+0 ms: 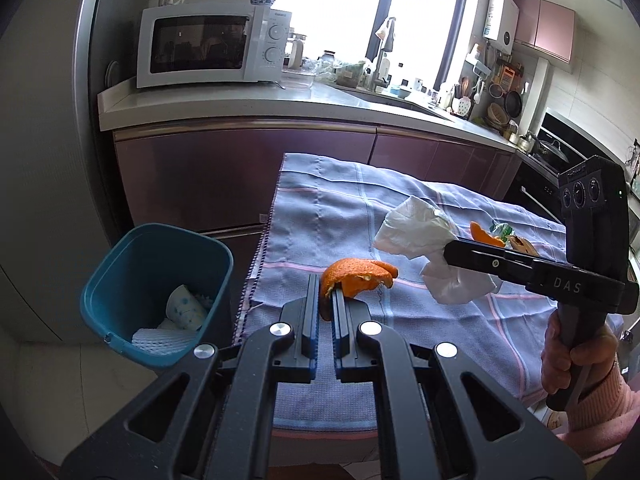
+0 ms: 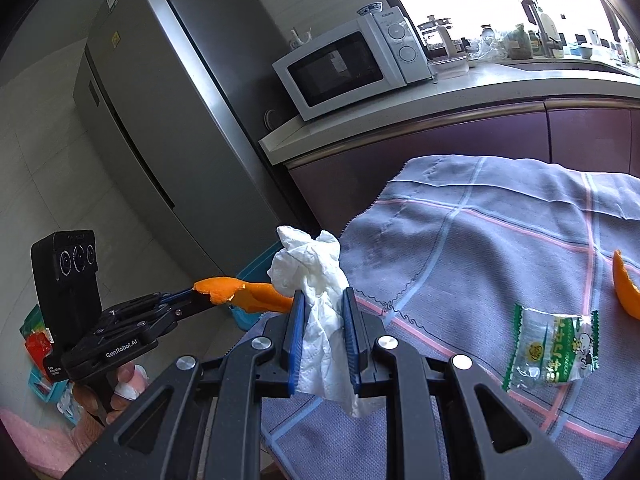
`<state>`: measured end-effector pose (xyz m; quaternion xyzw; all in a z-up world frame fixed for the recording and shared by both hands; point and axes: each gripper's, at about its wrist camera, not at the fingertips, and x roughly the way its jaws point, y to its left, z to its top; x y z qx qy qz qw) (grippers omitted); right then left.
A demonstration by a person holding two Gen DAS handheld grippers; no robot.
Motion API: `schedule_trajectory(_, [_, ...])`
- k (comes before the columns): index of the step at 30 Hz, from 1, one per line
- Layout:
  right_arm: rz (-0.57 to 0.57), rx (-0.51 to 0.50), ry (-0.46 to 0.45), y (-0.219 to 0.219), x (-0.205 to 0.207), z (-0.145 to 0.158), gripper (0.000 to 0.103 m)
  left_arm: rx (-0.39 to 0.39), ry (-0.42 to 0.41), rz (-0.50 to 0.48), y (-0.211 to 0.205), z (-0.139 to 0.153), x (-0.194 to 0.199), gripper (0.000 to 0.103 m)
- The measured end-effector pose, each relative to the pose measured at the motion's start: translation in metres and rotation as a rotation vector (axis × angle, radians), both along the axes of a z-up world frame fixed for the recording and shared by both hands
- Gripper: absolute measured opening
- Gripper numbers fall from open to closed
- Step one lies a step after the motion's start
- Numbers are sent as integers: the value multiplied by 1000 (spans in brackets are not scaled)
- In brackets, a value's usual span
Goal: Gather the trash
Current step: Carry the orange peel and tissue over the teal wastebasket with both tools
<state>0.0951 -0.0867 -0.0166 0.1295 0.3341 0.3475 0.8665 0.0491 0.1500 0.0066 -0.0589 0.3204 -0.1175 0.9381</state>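
Observation:
My left gripper (image 1: pixel 323 286) is shut on a curled piece of orange peel (image 1: pixel 356 277), held above the left edge of the cloth-covered table (image 1: pixel 328 208). The same peel (image 2: pixel 240 290) and left gripper (image 2: pixel 192 294) show at the left of the right wrist view. My right gripper (image 2: pixel 323 296) is shut on a crumpled white tissue (image 2: pixel 316 272), which hangs between its blue pads; the tissue (image 1: pixel 416 228) and right gripper (image 1: pixel 448 248) also show in the left wrist view. A teal trash bin (image 1: pixel 156 292) stands on the floor left of the table, with paper trash inside.
A second orange peel (image 2: pixel 626 290) and a clear green-printed candy wrapper (image 2: pixel 552 356) lie on the cloth at the right. Behind are purple cabinets, a counter with a white microwave (image 1: pixel 212 46), and a grey fridge (image 2: pixel 160 100). A person's hands grip both handles.

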Motion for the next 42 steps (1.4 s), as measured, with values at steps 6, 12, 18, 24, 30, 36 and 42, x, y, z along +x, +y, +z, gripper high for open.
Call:
schedule_trajectory(6, [33, -3, 7, 19, 8, 1, 17, -5, -6, 33, 18, 2, 0, 6])
schedule_trajectory(12, [56, -12, 6, 34, 16, 4, 17, -9, -4, 69, 34, 2, 0, 6])
schedule_trajectory(18, [80, -21, 4, 53, 25, 6, 17, -10, -4, 106, 49, 2, 2, 6])
schedule_trajectory(24, [103, -24, 6, 70, 36, 8, 17, -15, -1, 139, 64, 1, 6, 6])
schedule_trajectory(30, [118, -33, 7, 85, 47, 7, 17, -21, 0, 182, 81, 1, 10, 6])
schedule_trajectory(36, [142, -37, 12, 106, 59, 6, 17, -28, 12, 225, 101, -1, 17, 6])
schedule_trajectory(42, [165, -51, 17, 126, 70, 4, 17, -27, 24, 255, 116, -6, 23, 6])
